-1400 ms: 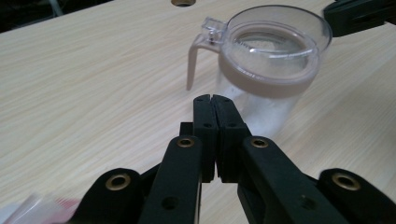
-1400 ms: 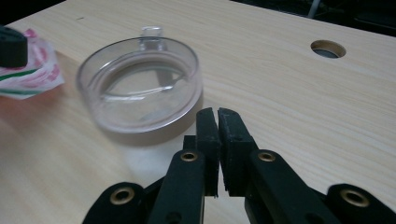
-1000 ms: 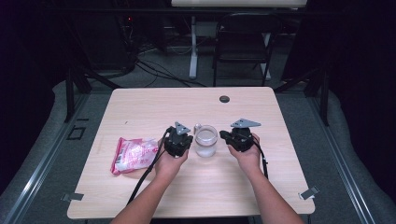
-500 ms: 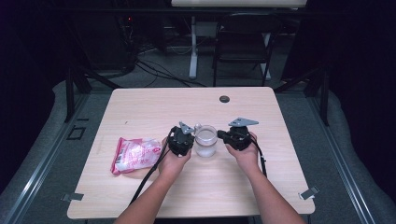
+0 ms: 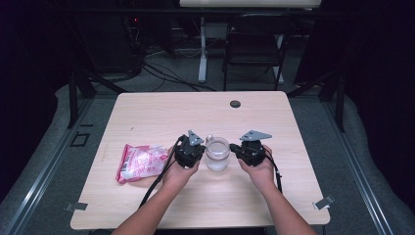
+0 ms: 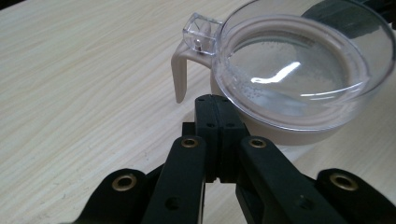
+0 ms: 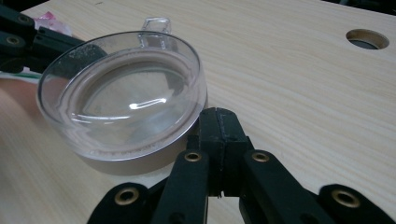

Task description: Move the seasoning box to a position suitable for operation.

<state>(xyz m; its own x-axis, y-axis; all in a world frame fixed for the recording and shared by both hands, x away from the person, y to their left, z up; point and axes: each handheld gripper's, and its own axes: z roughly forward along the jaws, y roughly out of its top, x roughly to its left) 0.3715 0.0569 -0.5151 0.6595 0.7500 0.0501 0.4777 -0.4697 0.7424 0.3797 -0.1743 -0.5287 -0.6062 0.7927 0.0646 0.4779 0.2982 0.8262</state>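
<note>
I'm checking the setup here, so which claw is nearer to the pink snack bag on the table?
Left. The left claw sits between the pink snack bag and the lidded cup, shut. The right claw, also shut, is on the cup's far side from the bag.

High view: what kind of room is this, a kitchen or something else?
Probably a lab or recording studio, not a kitchen: a lone wooden table on a dark floor, loose cables behind it, a folding chair, and hand-held grippers beside a lidded cup.

Dark room, folding chair (image 5: pixel 254 49), cables (image 5: pixel 161 73)
</note>
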